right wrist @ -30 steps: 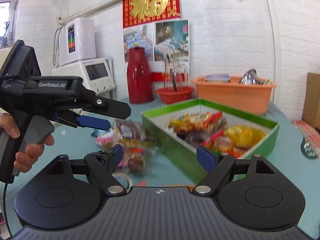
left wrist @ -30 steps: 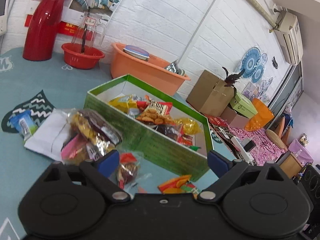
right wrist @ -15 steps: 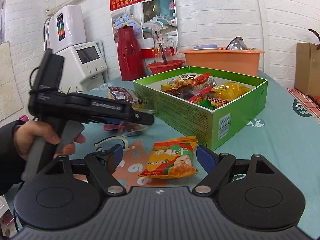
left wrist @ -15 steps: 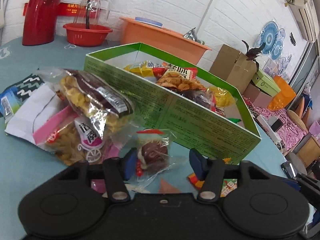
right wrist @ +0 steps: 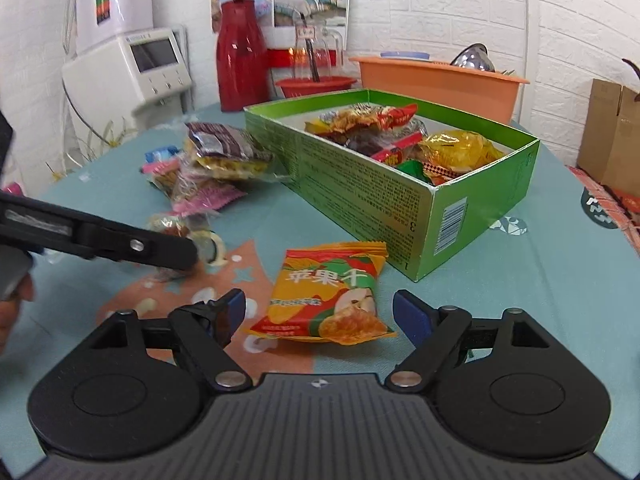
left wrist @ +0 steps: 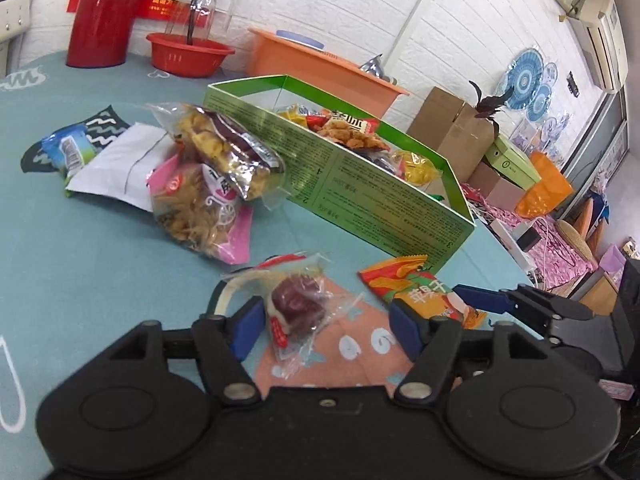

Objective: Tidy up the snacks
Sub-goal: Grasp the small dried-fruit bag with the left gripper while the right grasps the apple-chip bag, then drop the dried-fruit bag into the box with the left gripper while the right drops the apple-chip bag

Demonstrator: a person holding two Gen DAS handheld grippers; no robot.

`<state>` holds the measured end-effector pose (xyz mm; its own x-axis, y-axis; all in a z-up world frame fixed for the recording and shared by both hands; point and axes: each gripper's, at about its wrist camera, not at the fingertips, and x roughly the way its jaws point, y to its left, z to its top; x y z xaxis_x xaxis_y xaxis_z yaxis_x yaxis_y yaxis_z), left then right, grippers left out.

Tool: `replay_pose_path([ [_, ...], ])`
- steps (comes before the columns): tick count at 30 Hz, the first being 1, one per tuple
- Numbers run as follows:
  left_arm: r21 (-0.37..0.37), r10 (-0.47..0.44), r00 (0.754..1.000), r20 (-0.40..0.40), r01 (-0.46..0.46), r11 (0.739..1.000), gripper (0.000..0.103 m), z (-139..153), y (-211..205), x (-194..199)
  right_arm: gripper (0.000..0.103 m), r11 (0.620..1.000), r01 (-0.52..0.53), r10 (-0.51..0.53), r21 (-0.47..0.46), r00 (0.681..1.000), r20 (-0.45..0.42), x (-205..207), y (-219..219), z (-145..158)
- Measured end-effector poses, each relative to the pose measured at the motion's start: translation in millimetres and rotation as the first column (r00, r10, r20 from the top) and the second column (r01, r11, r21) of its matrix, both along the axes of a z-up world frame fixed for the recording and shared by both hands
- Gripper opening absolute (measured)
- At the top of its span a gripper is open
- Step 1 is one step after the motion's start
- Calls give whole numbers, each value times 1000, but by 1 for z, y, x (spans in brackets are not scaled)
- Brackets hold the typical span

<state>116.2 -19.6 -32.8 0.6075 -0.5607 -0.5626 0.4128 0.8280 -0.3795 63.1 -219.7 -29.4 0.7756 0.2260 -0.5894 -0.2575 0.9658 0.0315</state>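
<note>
My left gripper (left wrist: 326, 326) hangs low over the teal table, its jaws opening. A clear-wrapped dark red snack (left wrist: 294, 304) lies between the blue pads, close to the left one, and is not squeezed. My right gripper (right wrist: 320, 314) is open and straddles an orange apple-chip packet (right wrist: 332, 292), which lies flat on the table. That packet (left wrist: 424, 292) also shows in the left wrist view, beside the right gripper's fingers (left wrist: 532, 304). The green box (right wrist: 360, 188) behind holds several snacks. A loose pile of snack bags (left wrist: 208, 184) lies left of the box (left wrist: 380, 200).
A red thermos (right wrist: 240, 52), a red basin (left wrist: 188, 54) and an orange tub (right wrist: 436, 84) line the back wall. A white appliance (right wrist: 132, 68) stands back left. A small blue packet (left wrist: 68, 150) and white paper (left wrist: 116, 164) lie at the far left. Cardboard boxes (left wrist: 452, 128) stand beyond the table.
Both grippers have sunk toward the table. The left jaws narrowed around the red snack, then spread wide again. The right gripper has come to straddle the orange packet.
</note>
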Motion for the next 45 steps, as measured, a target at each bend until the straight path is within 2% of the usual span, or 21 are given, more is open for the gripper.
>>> replay_pose_path([
  [9, -16, 12, 1000, -25, -13, 1000, 103, -5, -2, 11, 103, 999, -18, 18, -36, 1000, -20, 6, 6, -1],
  [12, -16, 13, 1000, -26, -14, 1000, 93, -5, -2, 12, 103, 999, -18, 18, -31, 1000, -10, 4, 5, -3],
  [13, -12, 13, 1000, -22, -13, 1000, 84, -5, -2, 13, 103, 999, -14, 14, -31, 1000, -7, 3, 4, -4],
  [14, -7, 10, 1000, -17, -11, 1000, 81, -6, -3, 13, 103, 999, 1, -1, -38, 1000, 1, 2, 4, -5],
  [15, -9, 6, 1000, -13, -6, 1000, 80, -6, -3, 13, 85, 1000, -1, 1, -30, 1000, 12, 0, 5, -3],
  [18, -5, 0, 1000, -14, 0, 1000, 71, -4, -3, 12, 84, 999, -4, 5, -50, 999, 33, -6, 7, -1],
  [20, -21, -27, 1000, -4, 26, 999, 61, 3, -3, 8, 83, 999, -10, 12, -33, 999, 45, -10, 6, 3],
  [23, -44, -72, 997, 25, 73, 996, 60, 19, -5, 0, 83, 1000, -20, 21, -15, 996, 92, -19, 4, 17],
  [27, -72, -93, 989, 111, 101, 992, 60, 51, -13, -1, 83, 999, -35, 36, -10, 982, 184, -22, 3, 45],
  [32, -104, -64, 974, 217, 88, 991, 60, 87, -29, 19, 84, 1000, -7, 10, -13, 965, 264, -5, -5, 70],
  [34, -114, -50, 971, 235, 78, 990, 60, 94, -35, 32, 84, 1000, 10, -5, -15, 959, 285, 6, -10, 75],
  [38, -112, 9, 960, 280, 23, 993, 60, 98, -42, 63, 84, 998, 60, -63, 17, 952, 300, 32, -24, 79],
  [42, -125, 48, 961, 271, -14, 992, 61, 93, -42, 98, 84, 993, 114, -117, 27, 947, 298, 54, -34, 73],
  [45, -125, 60, 970, 236, -31, 992, 61, 85, -42, 120, 84, 989, 139, -145, 40, 949, 282, 69, -40, 65],
])
